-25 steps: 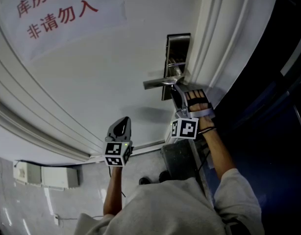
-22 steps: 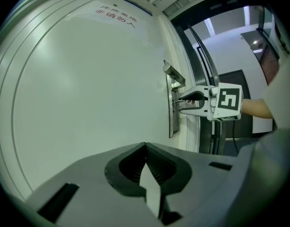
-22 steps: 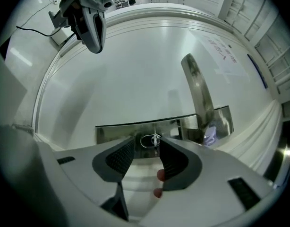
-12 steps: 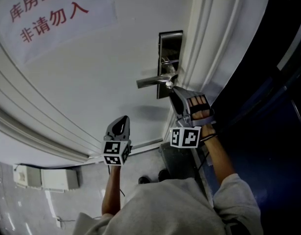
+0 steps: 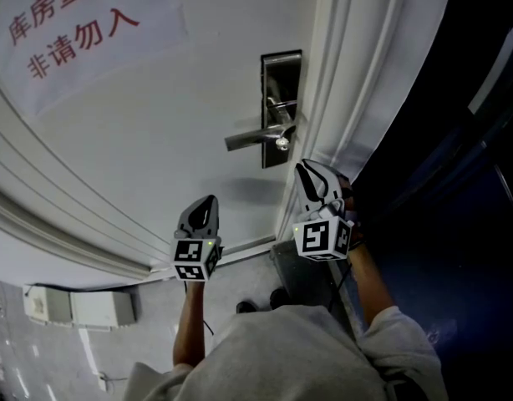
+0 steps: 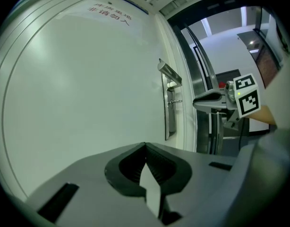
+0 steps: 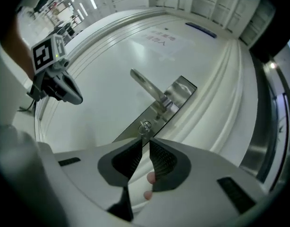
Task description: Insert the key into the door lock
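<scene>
A silver key [image 5: 282,143] sticks out of the lock plate [image 5: 281,78] on the white door, just under the lever handle [image 5: 252,137]. My right gripper [image 5: 302,167] hovers a little below and in front of the key, apart from it. In the right gripper view the key [image 7: 145,126] lies just beyond the jaw tips; the right gripper [image 7: 145,142] is closing, a narrow slit remains and nothing sits between the jaws. My left gripper [image 5: 208,200] hangs lower left, facing the bare door, and the left gripper [image 6: 145,146] is shut and holds nothing.
A paper sign [image 5: 73,32] with red characters hangs on the door's upper left. Ribbed door frame mouldings [image 5: 348,73] run right of the lock, with a dark opening beyond. A white wall box [image 5: 73,303] sits low at the left, near the floor.
My right gripper has drawn back from the key, rolled about its axis, and its jaws have narrowed from wide to a slit. The key stays in the lock. The left gripper has hardly moved.
</scene>
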